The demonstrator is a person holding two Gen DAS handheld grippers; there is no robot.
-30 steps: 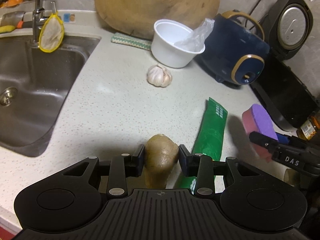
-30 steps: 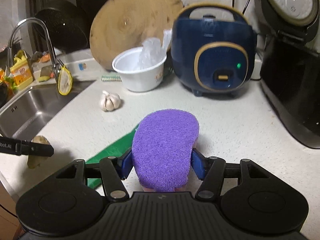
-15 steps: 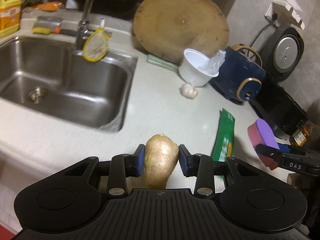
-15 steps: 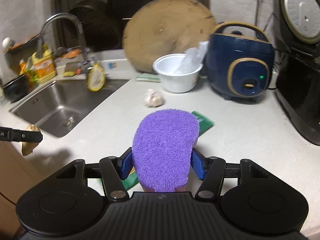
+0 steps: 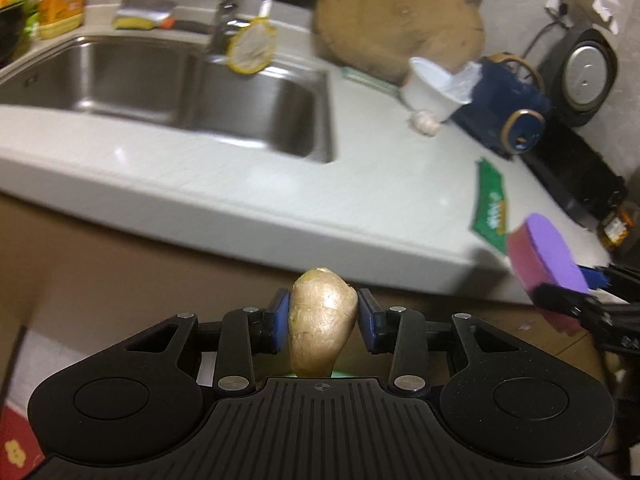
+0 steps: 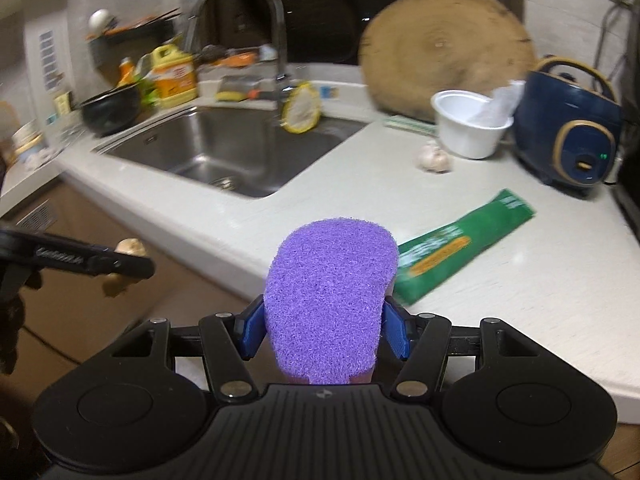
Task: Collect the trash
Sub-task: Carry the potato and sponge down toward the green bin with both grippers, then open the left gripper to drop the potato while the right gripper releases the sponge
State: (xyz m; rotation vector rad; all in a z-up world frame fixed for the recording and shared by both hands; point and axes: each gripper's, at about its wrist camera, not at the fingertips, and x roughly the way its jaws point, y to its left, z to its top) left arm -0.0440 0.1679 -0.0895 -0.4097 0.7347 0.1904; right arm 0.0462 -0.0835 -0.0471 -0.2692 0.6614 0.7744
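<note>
Pale speckled countertop (image 6: pixel 520 280) across both views, running from the sink round to the appliances. Stainless sink (image 5: pixel 168 80) sunk into it at the left, curved faucet (image 6: pixel 256 12) above, yellow-rimmed strainer (image 6: pixel 301 108) hanging at its base. Round wooden cutting board (image 6: pixel 448 44) propped upright against the back wall. Dark blue rice cooker (image 6: pixel 568 128) just right of it, a white bowl (image 6: pixel 468 128) holding crumpled clear plastic beside. Yellow detergent bottle (image 6: pixel 174 76) behind the sink.

Green wrapper (image 6: pixel 460 244) lay flat on the countertop near the front edge, blurred. Garlic bulb (image 6: pixel 434 158) sat near the white bowl, apart from the wrapper.

Right gripper (image 6: pixel 322 334) closed firmly upon a purple sponge (image 6: pixel 328 300), blue pads pressed into both sides, held out past the counter's front edge with a pink underside seen from the left wrist. Left gripper (image 5: pixel 323 326) clamped narrowly round a piece of ginger (image 5: pixel 322 324), upright between the pads, held off the countertop in front of the brown cabinet face (image 5: pixel 120 256).
</note>
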